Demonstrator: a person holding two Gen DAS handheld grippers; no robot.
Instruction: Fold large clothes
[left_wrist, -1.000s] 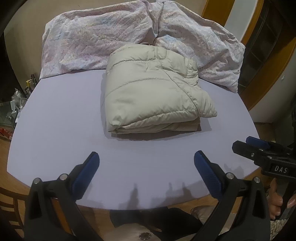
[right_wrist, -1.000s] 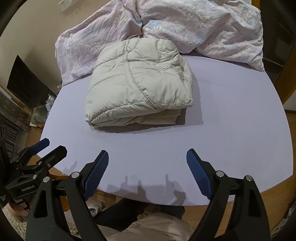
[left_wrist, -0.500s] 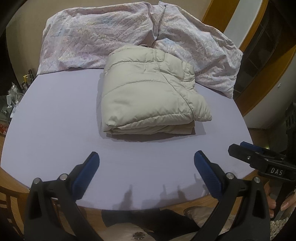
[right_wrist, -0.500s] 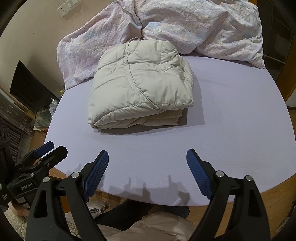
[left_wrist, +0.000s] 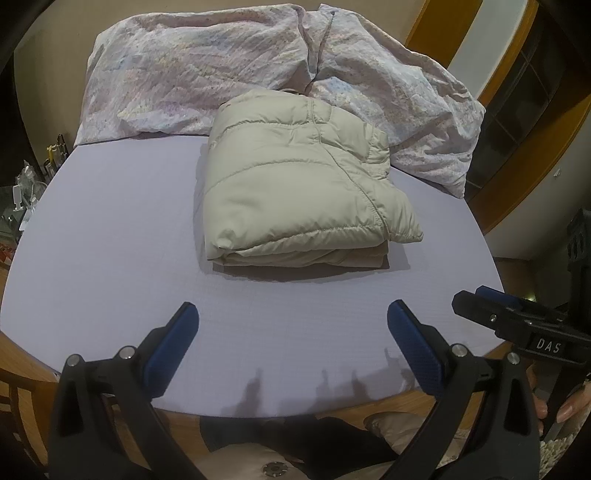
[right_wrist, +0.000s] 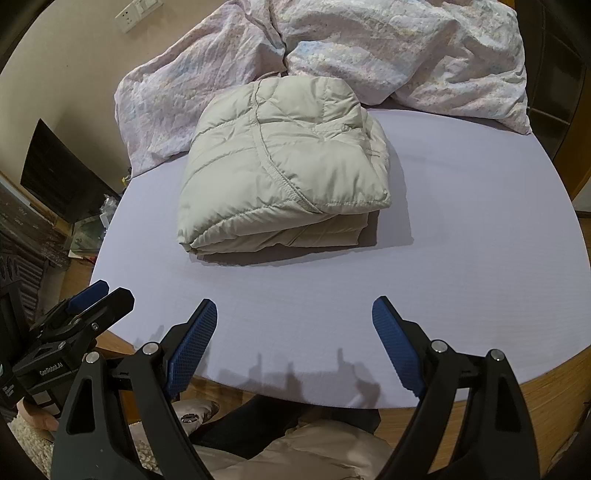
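Right wrist view alone shows a wall socket (right_wrist: 138, 14) above the crumpled duvet (right_wrist: 388, 55) behind the folded jacket (right_wrist: 280, 162); both the left gripper (left_wrist: 291, 332) and the right gripper (right_wrist: 293, 325) gape empty near it.

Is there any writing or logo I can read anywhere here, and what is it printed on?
"DAS": white letters on the body of the right gripper, seen from the left wrist view.
"GenRobot.AI": small white print on the body of the left gripper, seen from the right wrist view.
The folded jacket, quilt and table show no text.
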